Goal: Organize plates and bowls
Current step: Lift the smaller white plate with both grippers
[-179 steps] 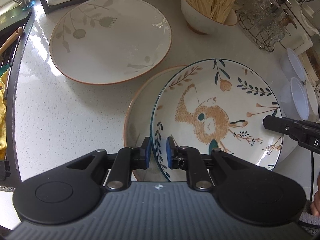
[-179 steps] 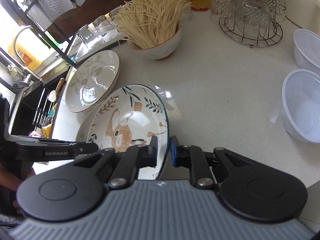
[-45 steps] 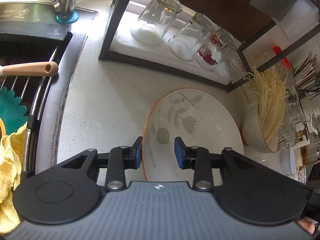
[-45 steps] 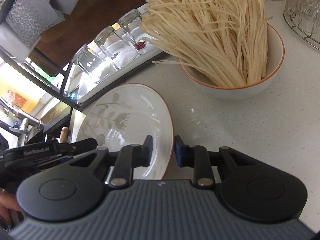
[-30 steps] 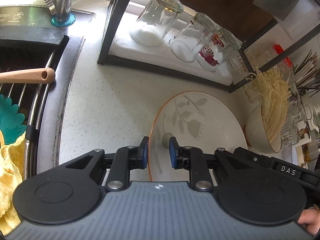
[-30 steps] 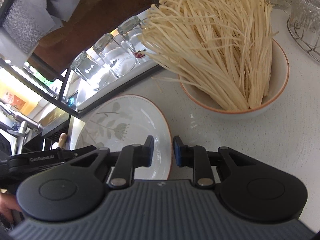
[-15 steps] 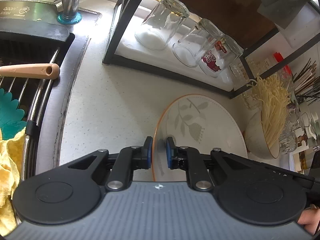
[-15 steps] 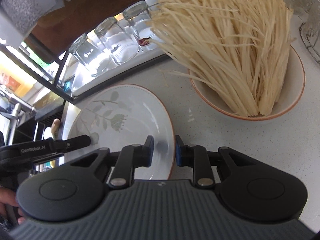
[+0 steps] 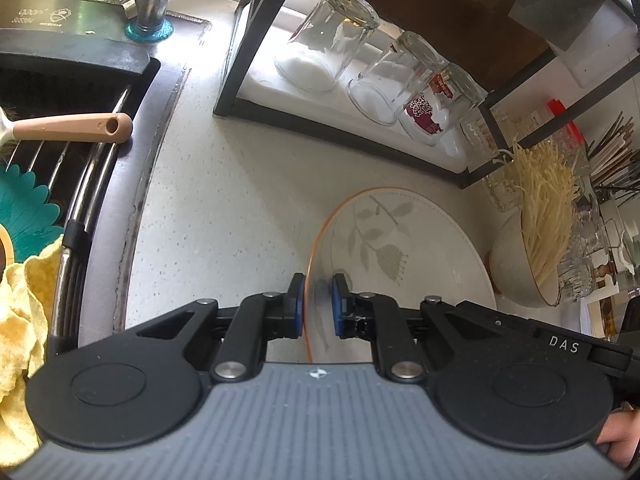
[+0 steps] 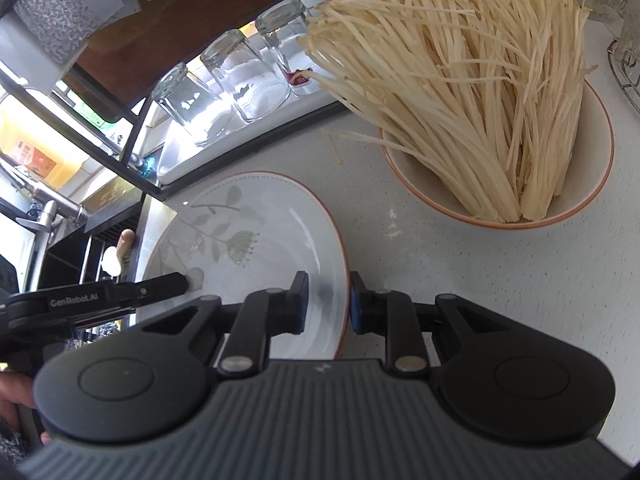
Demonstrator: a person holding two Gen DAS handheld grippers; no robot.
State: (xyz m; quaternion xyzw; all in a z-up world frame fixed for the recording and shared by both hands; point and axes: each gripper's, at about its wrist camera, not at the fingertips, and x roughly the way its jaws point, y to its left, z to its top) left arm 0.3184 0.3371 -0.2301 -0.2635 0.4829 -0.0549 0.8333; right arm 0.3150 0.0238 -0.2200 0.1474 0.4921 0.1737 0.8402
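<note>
Left wrist view, left gripper [image 9: 318, 306] and "DAS"-marked right gripper [image 10: 326, 306] each clenched on leaf-patterned plate [image 9: 404, 256]

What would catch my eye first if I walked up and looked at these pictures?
Probably the big bowl of pale enoki mushrooms, fanning out at the back of the white counter. Next, the leaf-patterned plate with an orange rim in front of it, pinched at opposite edges by the left claw and right claw. Behind, upturned glasses sit in a black rack.
</note>
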